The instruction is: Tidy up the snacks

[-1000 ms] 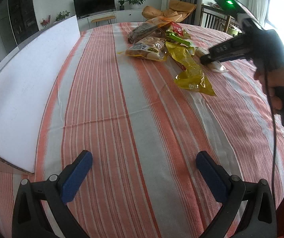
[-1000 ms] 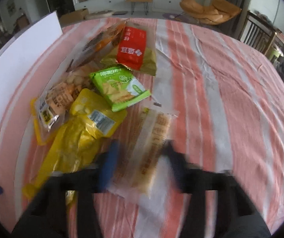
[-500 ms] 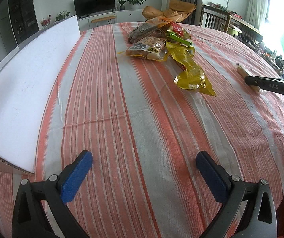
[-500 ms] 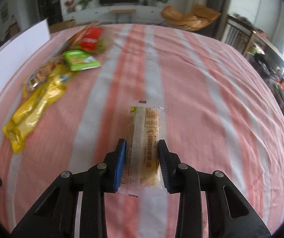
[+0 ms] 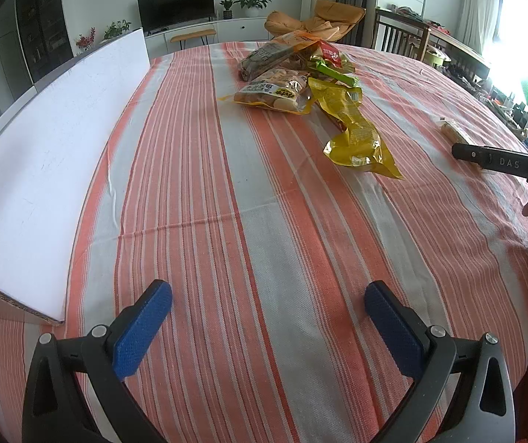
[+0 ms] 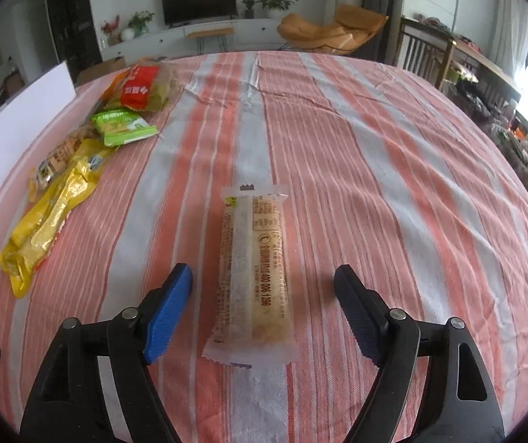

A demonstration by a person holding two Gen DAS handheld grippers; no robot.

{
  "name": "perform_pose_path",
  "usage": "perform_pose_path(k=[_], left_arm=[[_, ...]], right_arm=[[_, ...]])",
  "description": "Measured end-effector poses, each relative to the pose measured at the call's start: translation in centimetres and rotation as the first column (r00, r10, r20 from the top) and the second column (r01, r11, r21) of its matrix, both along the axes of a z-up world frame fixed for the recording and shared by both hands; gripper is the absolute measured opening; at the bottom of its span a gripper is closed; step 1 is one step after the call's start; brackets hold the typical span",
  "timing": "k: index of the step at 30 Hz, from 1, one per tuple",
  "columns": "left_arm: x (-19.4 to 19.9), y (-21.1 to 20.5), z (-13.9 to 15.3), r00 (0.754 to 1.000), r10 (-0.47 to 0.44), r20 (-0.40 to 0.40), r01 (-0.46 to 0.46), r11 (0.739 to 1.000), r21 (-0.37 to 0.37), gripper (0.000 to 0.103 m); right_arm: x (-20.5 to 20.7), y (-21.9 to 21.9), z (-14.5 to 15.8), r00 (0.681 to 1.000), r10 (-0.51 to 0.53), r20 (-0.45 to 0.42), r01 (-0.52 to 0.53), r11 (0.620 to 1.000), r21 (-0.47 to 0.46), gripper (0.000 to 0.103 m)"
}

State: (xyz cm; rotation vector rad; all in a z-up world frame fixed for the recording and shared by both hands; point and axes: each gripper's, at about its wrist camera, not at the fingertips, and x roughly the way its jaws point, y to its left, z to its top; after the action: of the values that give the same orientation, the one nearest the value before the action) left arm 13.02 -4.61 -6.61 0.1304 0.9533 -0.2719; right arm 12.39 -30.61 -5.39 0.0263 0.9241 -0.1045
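A long clear-wrapped snack bar (image 6: 253, 277) lies flat on the striped tablecloth between the open jaws of my right gripper (image 6: 264, 302), touching neither pad. It also shows small in the left wrist view (image 5: 454, 131), beside the right gripper's body (image 5: 493, 158). A pile of snack bags sits at the far left: a yellow bag (image 6: 48, 214), a green bag (image 6: 122, 127), a red bag (image 6: 140, 86). In the left wrist view the yellow bag (image 5: 352, 129) and a biscuit bag (image 5: 275, 90) lie ahead. My left gripper (image 5: 267, 321) is open and empty over the cloth.
A white foam board (image 5: 42, 140) lies along the table's left side. The striped tablecloth (image 5: 264, 203) covers the whole table. Chairs (image 6: 422, 51) stand beyond the far right edge.
My right gripper carried the snack bar away from the pile to the right part of the table, then opened and let it go. The left gripper has not moved.
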Motion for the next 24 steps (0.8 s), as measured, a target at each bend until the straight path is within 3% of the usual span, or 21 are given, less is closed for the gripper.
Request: perform_pose_path(k=[24], left_arm=[[0.01, -0.02, -0.01, 1.0, 0.001, 0.0, -0.001, 1.0, 0.0, 0.103]], right_arm=[[0.14, -0.05, -0.13, 1.0, 0.001, 0.0, -0.001, 1.0, 0.005, 0.084]])
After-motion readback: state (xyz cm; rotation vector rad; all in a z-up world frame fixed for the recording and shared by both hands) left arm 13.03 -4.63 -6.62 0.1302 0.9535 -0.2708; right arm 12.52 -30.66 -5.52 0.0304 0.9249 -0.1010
